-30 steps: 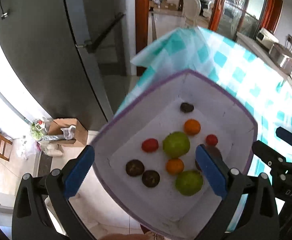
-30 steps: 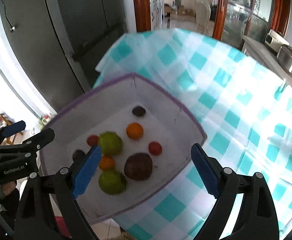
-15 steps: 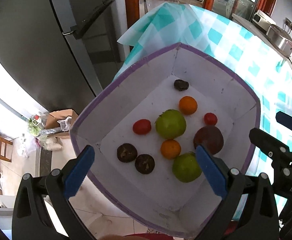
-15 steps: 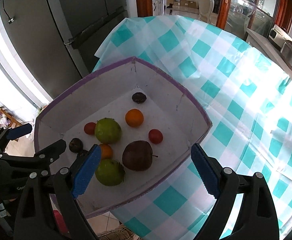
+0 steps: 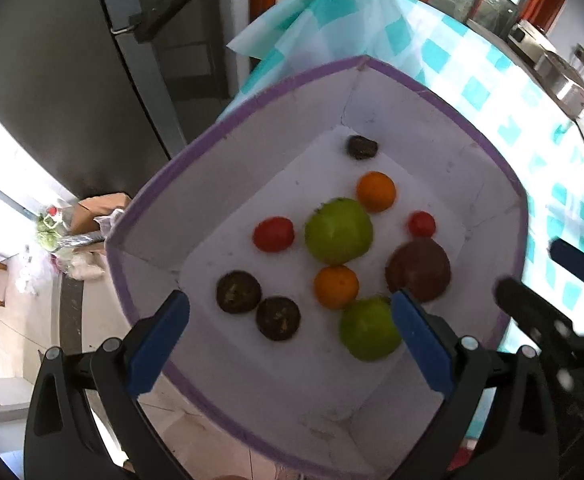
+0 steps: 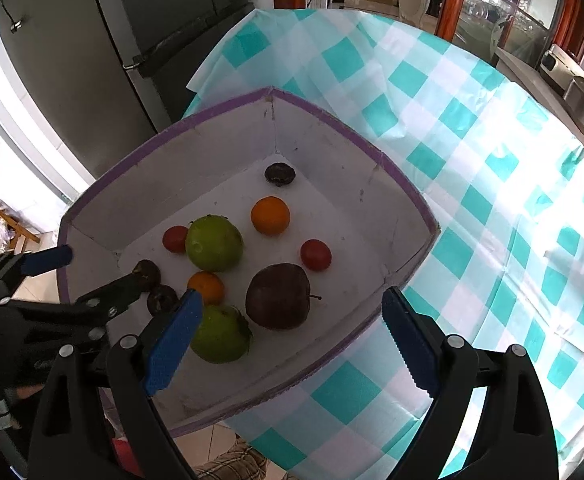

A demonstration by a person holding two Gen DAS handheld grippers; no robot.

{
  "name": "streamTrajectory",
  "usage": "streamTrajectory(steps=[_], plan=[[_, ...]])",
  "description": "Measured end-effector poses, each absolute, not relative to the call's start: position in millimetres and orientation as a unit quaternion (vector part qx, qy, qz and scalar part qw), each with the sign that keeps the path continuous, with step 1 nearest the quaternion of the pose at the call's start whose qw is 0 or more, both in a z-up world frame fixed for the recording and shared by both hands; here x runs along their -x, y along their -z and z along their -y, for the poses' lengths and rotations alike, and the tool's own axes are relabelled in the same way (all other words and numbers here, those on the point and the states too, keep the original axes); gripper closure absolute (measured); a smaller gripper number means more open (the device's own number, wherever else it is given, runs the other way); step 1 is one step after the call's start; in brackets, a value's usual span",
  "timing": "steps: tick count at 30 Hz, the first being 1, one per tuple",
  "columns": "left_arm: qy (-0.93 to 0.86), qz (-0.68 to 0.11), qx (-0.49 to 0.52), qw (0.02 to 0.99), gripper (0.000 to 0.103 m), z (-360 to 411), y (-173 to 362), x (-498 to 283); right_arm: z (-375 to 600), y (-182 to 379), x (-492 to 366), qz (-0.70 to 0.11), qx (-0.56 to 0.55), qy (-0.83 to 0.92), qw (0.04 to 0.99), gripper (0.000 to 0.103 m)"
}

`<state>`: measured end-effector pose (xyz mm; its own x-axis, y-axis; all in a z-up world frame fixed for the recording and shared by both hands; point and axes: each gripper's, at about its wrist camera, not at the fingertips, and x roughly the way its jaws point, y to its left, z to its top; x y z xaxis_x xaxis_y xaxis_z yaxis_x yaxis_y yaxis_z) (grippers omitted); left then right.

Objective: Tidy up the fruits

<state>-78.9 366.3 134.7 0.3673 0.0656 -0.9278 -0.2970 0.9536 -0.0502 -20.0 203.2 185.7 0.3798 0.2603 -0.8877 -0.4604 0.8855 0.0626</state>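
Both my left gripper (image 5: 288, 332) and right gripper (image 6: 292, 328) hung wide open and empty above the white box (image 6: 332, 136), where all the fruits (image 6: 214, 243) lay loosely mixed, so sorting was either unstarted or already gathered.

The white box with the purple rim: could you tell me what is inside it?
Inside the box: two green fruits, two oranges, two tomatoes, one dark apple, three dark wrinkled fruits. The tools cover parts of some.

Bright daylight washes out the teal-and-white checked cloth (image 6: 492, 208) at right; fisheye bending and dark corners frame both views; left view slightly motion-blurred.
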Motion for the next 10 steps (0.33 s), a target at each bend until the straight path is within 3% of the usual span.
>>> streamTrajectory(steps=[6, 10], plan=[[-0.162, -0.554, 0.077, 0.813, 0.002, -353, -136, 83, -181, -192, 26, -0.505, 0.09, -0.239, 0.824, 0.015], [-0.208, -0.508, 0.072, 0.833, 0.002, -317, -164, 99, -140, -201, 38, -0.493, 0.083, -0.251, 0.829, 0.015]])
